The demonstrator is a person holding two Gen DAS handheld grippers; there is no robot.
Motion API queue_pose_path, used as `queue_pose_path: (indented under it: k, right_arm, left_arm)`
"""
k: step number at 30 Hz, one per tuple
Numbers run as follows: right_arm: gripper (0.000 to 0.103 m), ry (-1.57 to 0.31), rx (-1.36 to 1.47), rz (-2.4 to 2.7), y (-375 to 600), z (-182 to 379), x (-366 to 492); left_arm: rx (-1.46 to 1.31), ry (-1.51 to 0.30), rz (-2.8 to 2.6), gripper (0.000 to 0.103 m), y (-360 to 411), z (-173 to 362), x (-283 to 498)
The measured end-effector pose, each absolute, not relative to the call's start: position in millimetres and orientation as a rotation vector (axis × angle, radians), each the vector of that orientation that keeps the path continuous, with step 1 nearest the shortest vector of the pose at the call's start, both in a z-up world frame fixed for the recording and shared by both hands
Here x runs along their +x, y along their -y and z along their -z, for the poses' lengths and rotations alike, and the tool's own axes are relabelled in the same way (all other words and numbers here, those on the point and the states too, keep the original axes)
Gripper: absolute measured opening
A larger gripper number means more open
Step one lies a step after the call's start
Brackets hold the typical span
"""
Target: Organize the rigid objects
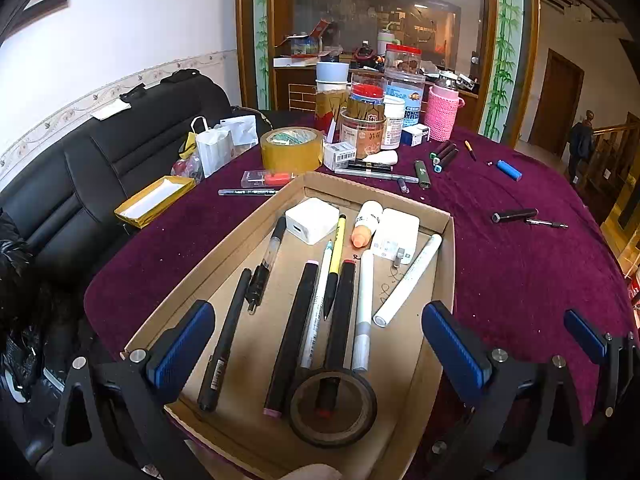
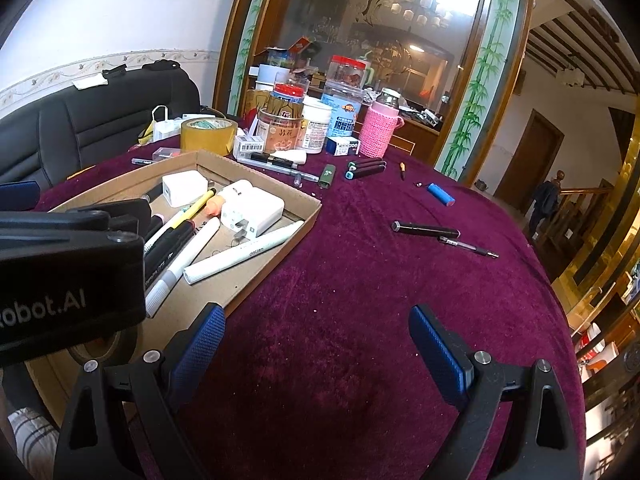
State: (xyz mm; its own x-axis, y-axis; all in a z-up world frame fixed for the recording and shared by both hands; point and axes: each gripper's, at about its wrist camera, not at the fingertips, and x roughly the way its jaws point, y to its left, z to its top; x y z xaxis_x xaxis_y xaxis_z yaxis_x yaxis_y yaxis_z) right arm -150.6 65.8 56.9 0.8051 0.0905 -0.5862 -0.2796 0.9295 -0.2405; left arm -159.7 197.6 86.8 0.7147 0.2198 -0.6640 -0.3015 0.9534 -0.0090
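Left gripper [image 1: 318, 342] spread wide at the bottom of its view, blue ribbed pads [image 1: 182, 342] apart, holding nothing, poised over the near end of the cardboard tray [image 1: 444, 280]. Right gripper [image 2: 316, 350] likewise wide open at the bottom of its frame, textured blue pads [image 2: 202, 344] gripping nothing, over bare purple velvet cloth [image 2: 380, 300].

Shallow brown tray at centre of the left view, matte and flat-walled. Inside: long black marker [image 1: 294, 332], white pens [image 1: 364, 308], yellow pen [image 1: 335, 264], slim black pen [image 1: 226, 336], all lying roughly parallel; a white capped marker [image 1: 408, 280] angled along the right wall. Dark tape ring [image 1: 333, 408] at the near end, resting over marker tips. White cube charger [image 1: 312, 220] and flat white adapter [image 1: 396, 236] at the far end, smooth plastic.

Outside the tray, upper right of the right view: blue cylinder [image 2: 440, 194], black pen barrel [image 2: 426, 229], thin clear pen [image 2: 468, 247], green-capped markers [image 2: 366, 169], well apart on plush cloth. Glossy tan tape roll [image 2: 207, 134] upper left.
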Motion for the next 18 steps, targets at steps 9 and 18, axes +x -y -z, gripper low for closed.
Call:
queue_pose_path:
  k: [9, 18]
  right_arm:
    - [0.095, -0.607, -0.326, -0.205, -66.2, -55.2, -151.2]
    - [0.095, -0.609, -0.331, -0.212, -67.5, -52.7, -152.6]
  left_arm:
    - [-0.126, -0.734, -0.286, 0.103, -197.6, -84.5, -159.6]
    - [-0.141, -0.747, -0.292, 0.103, -202.0, -81.1, -157.6]
